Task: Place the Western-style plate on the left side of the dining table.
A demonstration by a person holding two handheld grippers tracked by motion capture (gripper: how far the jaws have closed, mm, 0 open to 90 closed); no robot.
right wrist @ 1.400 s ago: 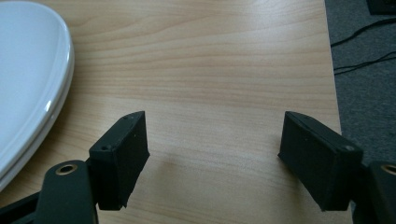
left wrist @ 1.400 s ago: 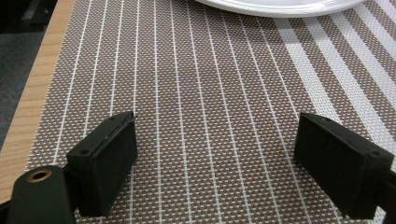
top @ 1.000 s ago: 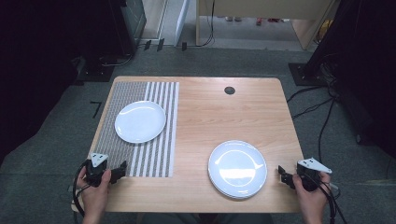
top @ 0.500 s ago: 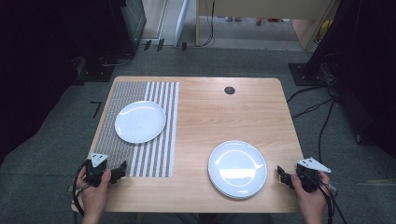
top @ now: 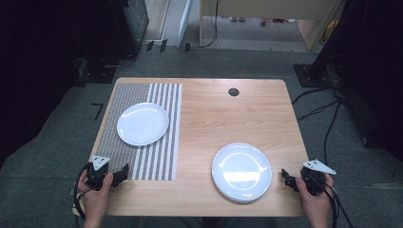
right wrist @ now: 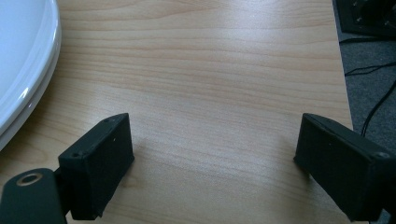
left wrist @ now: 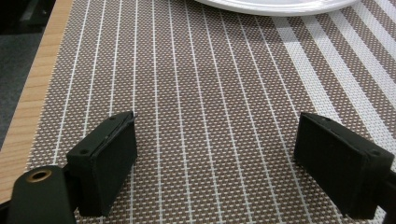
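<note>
At table's near right edge | right gripper (top: pixel 291 179) jaws have just been opening, nothing between them, beside stacked plates (top: pixel 241 172) | left gripper (top: pixel 119 174) jaws apart over placemat (top: pixel 124 99) | pickup likely next

A light wooden bench (top: pixel 214 118) carries a brown-and-white striped placemat (top: pixel 142 156) on its left half, with one white plate (top: pixel 142 123) on it. A stack of white plates (top: pixel 241 172) sits at the near right, and a small dark round grommet (top: pixel 233 92) far right of centre.
</note>
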